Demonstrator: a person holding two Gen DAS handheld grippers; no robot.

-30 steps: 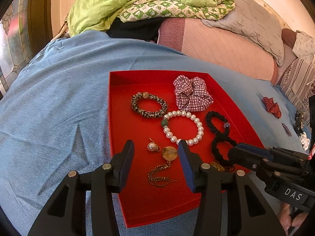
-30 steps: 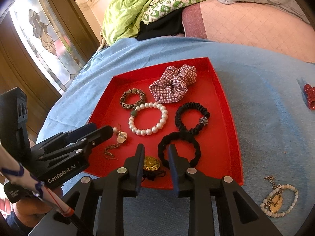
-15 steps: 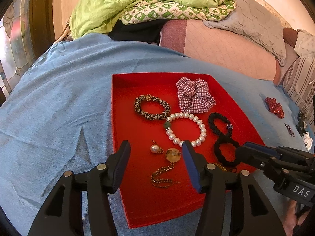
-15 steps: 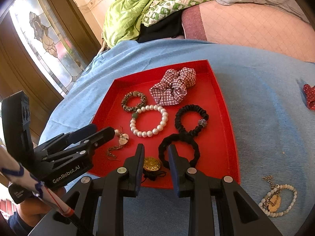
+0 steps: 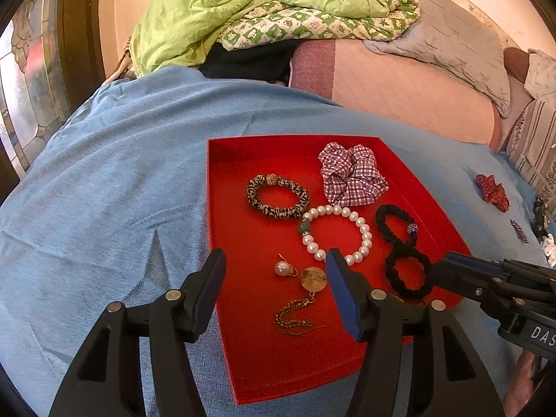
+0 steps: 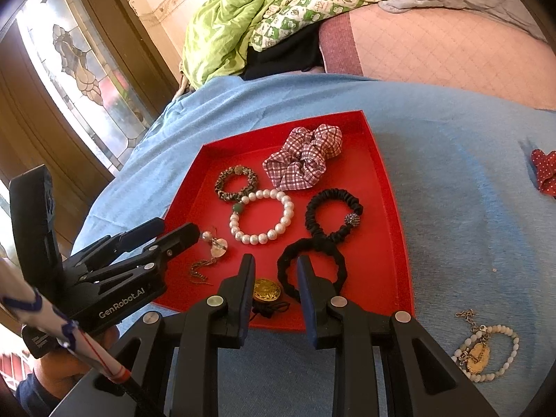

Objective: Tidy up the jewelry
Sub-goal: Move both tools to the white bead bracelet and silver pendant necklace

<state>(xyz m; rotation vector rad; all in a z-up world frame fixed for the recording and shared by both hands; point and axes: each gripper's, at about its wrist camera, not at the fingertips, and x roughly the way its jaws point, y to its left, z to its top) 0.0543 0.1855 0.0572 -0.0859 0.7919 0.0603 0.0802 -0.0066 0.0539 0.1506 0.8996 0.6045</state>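
A red tray [image 5: 222, 180] [image 6: 385, 187] lies on the blue cloth. It holds a pearl bracelet [image 5: 363, 229] [image 6: 288, 208], a leopard-print scrunchie [image 5: 255, 201], a plaid scrunchie [image 5: 351, 177] and two black hair ties [image 5: 392, 271] [image 6: 314, 208]. My left gripper [image 5: 274, 271] hovers low over the tray's near part with its jaws opening. A pearl earring with a gold disc and tassel [image 5: 305, 281] lies loose between them, untouched. My right gripper [image 6: 275, 271] stands narrowly open over a gold brooch [image 6: 266, 290] at the tray's near edge, without pressing on it.
Outside the tray, a pearl bracelet with a gold charm [image 6: 486, 351] and a red dotted bow [image 6: 544, 170] [image 5: 493, 187] lie on the cloth to the right. Small dark pieces [image 5: 538, 215] sit at the far right. Bedding [image 5: 271, 10] is piled behind.
My left gripper's jaws have spread wider around the earring, which stays on the tray floor. The right gripper and the other pieces have not moved.
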